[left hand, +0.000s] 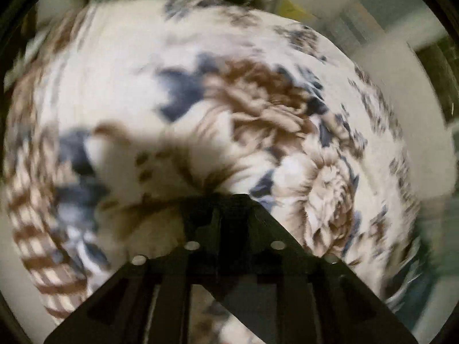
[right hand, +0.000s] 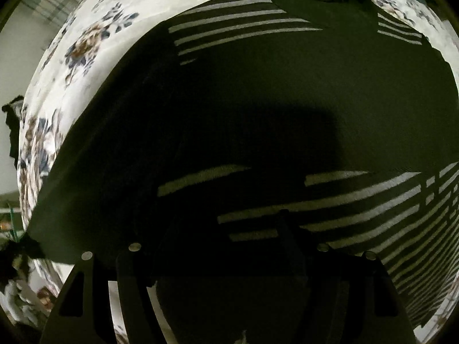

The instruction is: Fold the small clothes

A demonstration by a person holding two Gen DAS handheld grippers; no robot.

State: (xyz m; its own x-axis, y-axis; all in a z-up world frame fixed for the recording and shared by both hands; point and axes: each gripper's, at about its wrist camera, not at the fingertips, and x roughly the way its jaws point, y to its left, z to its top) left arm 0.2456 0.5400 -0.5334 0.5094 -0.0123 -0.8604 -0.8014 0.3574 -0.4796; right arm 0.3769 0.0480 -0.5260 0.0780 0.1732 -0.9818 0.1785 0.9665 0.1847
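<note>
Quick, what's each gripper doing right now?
Left gripper: too blurred, cannot tell.
Right gripper: open above the striped sweater.

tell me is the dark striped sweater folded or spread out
Mostly spread: the dark striped sweater lies flat on the floral bedsheet, collar at the far end, stripes visible near and far.

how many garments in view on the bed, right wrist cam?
1 clearly: a dark striped top spread flat across the floral bedspread, neck at the far edge. A dark scrap at the bed's left edge may be another; cannot tell.
</note>
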